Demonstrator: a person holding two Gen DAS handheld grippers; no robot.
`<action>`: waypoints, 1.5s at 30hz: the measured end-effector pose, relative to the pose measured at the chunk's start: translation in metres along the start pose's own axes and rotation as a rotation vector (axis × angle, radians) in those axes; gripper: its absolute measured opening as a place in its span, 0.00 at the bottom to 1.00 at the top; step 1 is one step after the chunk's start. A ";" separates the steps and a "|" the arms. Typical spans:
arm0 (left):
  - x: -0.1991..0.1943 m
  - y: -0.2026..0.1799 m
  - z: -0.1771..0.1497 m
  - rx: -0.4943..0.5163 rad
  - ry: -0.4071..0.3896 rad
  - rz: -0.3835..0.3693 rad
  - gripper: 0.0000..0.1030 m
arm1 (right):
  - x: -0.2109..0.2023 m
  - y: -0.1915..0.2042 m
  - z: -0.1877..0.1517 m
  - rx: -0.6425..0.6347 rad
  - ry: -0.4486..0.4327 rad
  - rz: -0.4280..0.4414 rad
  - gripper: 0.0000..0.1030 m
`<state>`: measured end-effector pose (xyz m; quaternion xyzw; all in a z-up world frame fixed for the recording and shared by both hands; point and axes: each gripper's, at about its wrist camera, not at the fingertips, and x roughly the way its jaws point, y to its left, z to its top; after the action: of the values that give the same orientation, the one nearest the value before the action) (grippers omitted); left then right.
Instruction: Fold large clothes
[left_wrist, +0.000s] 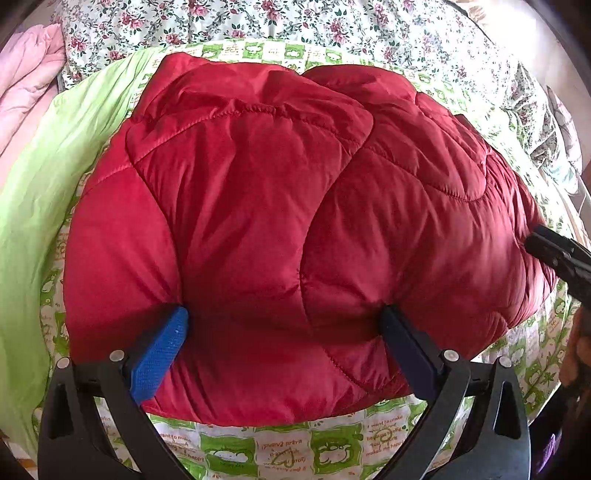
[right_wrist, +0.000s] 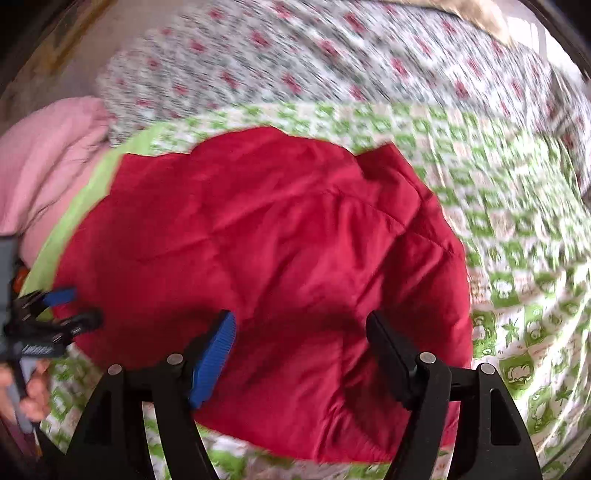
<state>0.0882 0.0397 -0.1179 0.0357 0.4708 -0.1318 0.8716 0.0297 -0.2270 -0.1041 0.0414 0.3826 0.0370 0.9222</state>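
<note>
A red quilted jacket (left_wrist: 280, 206) lies folded in a thick bundle on a green-and-white printed sheet (left_wrist: 258, 450). My left gripper (left_wrist: 284, 317) is open, its fingers pressed against the near edge of the bundle, jaws wide with nothing clamped. My right gripper (right_wrist: 301, 325) is open too, fingers spread over the jacket (right_wrist: 280, 251) near its right end. The right wrist view is blurred by motion. The right gripper's tip shows at the right edge of the left wrist view (left_wrist: 557, 254); the left gripper shows at the left edge of the right wrist view (right_wrist: 51, 317).
A lime green cloth (left_wrist: 44, 192) lies left of the jacket. A pink garment (left_wrist: 26, 85) is heaped at the far left. A floral bedspread (left_wrist: 332, 26) covers the back of the bed.
</note>
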 end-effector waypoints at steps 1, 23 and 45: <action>0.000 0.000 0.000 0.001 -0.001 0.004 1.00 | 0.001 0.003 -0.002 -0.014 0.008 -0.001 0.72; -0.014 -0.011 -0.002 0.012 -0.014 0.074 1.00 | 0.002 -0.007 -0.013 -0.017 0.036 -0.003 0.72; 0.020 -0.013 0.061 0.034 -0.008 0.230 1.00 | 0.072 -0.017 0.048 0.039 0.113 0.024 0.73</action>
<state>0.1445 0.0121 -0.0995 0.1040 0.4579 -0.0389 0.8820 0.1153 -0.2389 -0.1229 0.0615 0.4344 0.0428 0.8976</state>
